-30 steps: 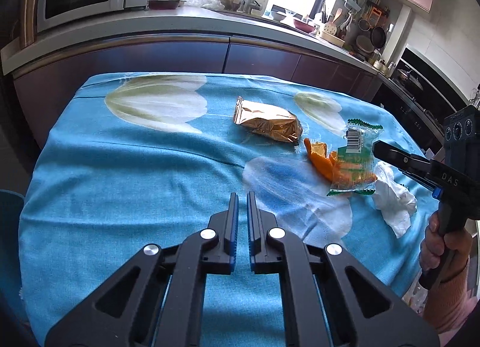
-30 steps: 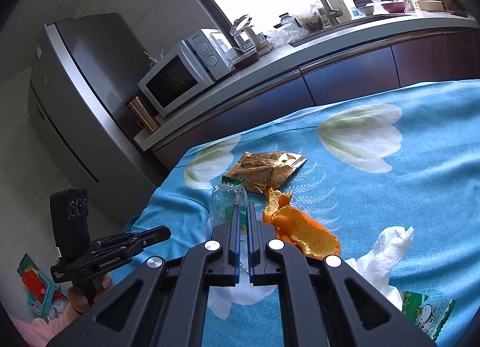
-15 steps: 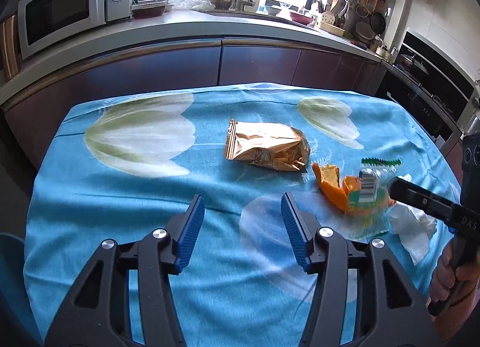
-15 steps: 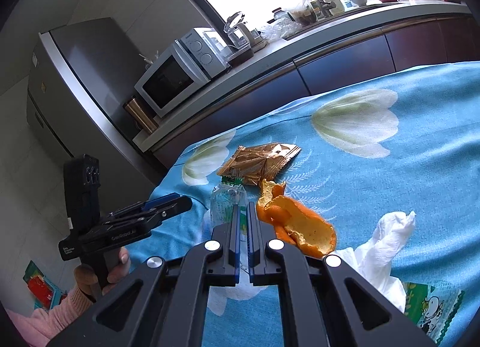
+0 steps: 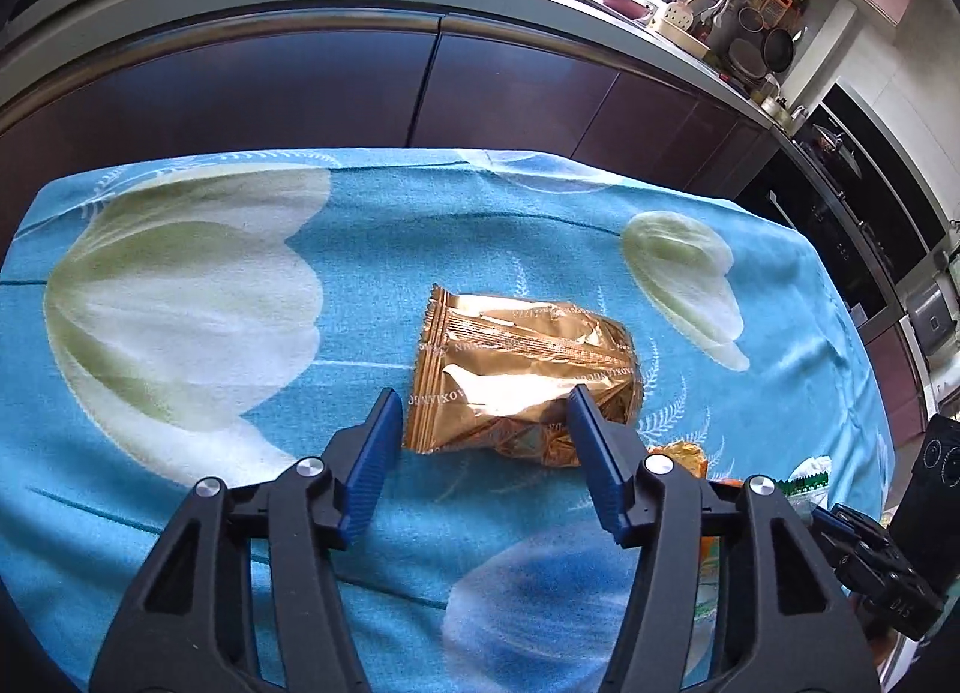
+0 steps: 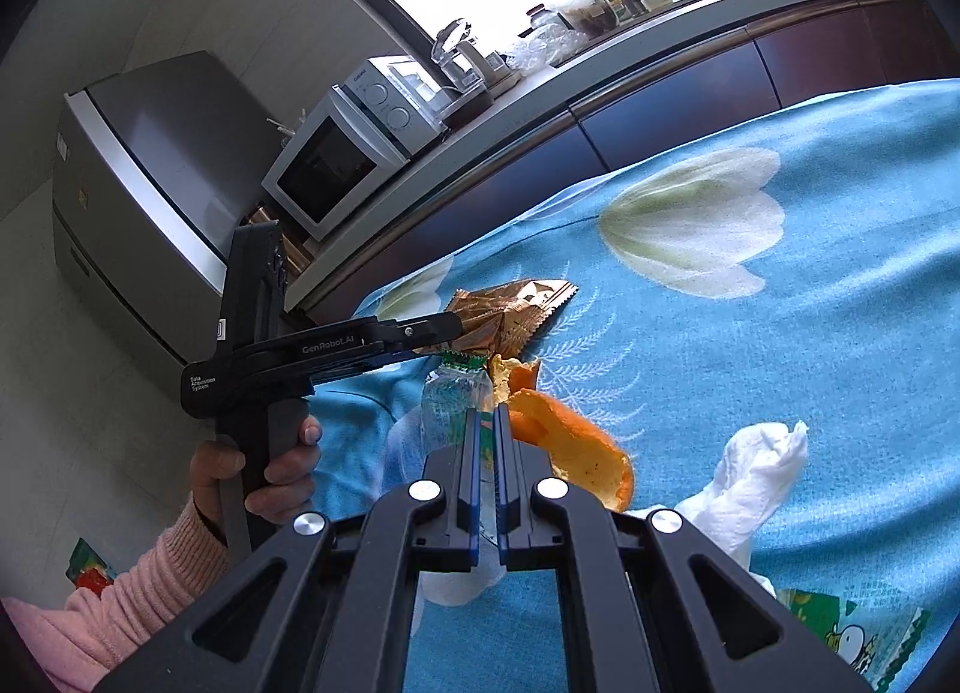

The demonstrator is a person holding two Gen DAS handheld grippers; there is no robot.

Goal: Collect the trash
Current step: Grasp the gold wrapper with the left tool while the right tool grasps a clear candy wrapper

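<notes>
The left gripper [image 5: 483,423] has its jaws spread wide, 1 on each side of the gold snack bag [image 5: 522,378] lying on the blue flowered desk [image 5: 180,303], not clamped yet. The right gripper [image 6: 487,423] jaws are pinched tight on a clear plastic wrapper [image 6: 447,402] w/ green trim. Orange peel [image 6: 570,447] sits just beside it, a crumpled tissue [image 6: 756,471] nearby.

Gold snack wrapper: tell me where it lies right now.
In the left wrist view the gold snack wrapper lies flat on the blue tablecloth, between the open left gripper jaws, with the orange peel just beside it.
</notes>
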